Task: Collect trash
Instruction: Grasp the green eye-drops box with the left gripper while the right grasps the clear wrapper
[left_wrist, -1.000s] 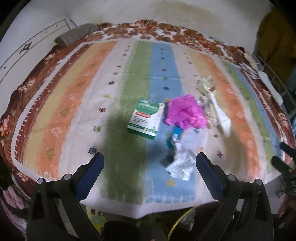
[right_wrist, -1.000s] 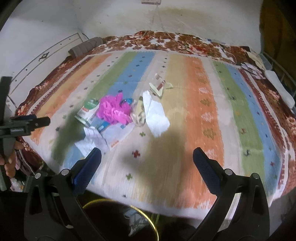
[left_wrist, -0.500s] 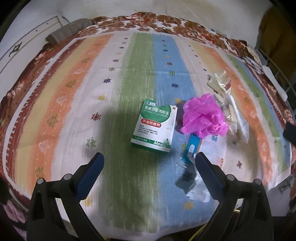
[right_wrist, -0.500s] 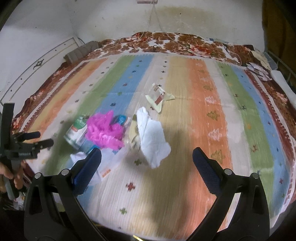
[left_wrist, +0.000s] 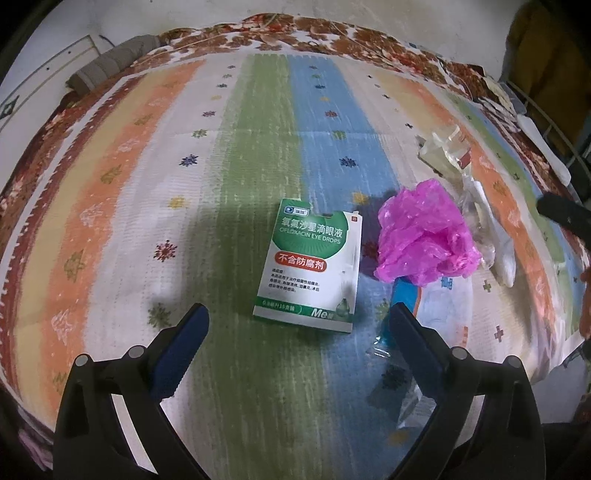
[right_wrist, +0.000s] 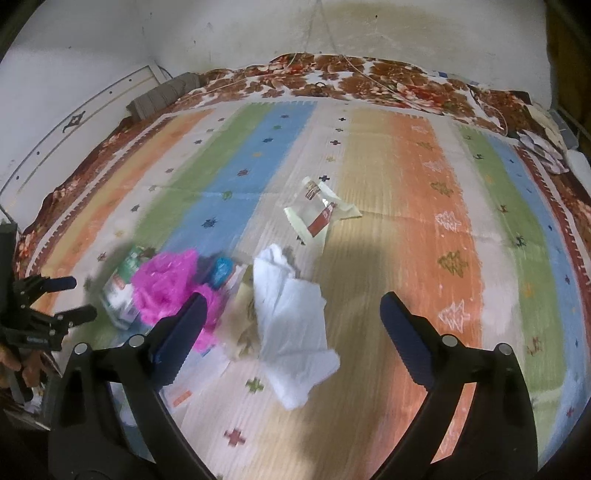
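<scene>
Striped bedspread (left_wrist: 258, 155); floral blanket (right_wrist: 369, 77); grey roll (left_wrist: 110, 66).

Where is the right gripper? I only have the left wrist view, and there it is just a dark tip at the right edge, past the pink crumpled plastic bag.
Observer: The right gripper is open and empty; in its own view the white crumpled paper tissue lies framed between its fingers.
Reviewer: Is anything hidden behind the bag?
Observer: Yes. A crumpled yellowish wrapper lies between the pink crumpled plastic bag and the tissue, close against both.
</scene>
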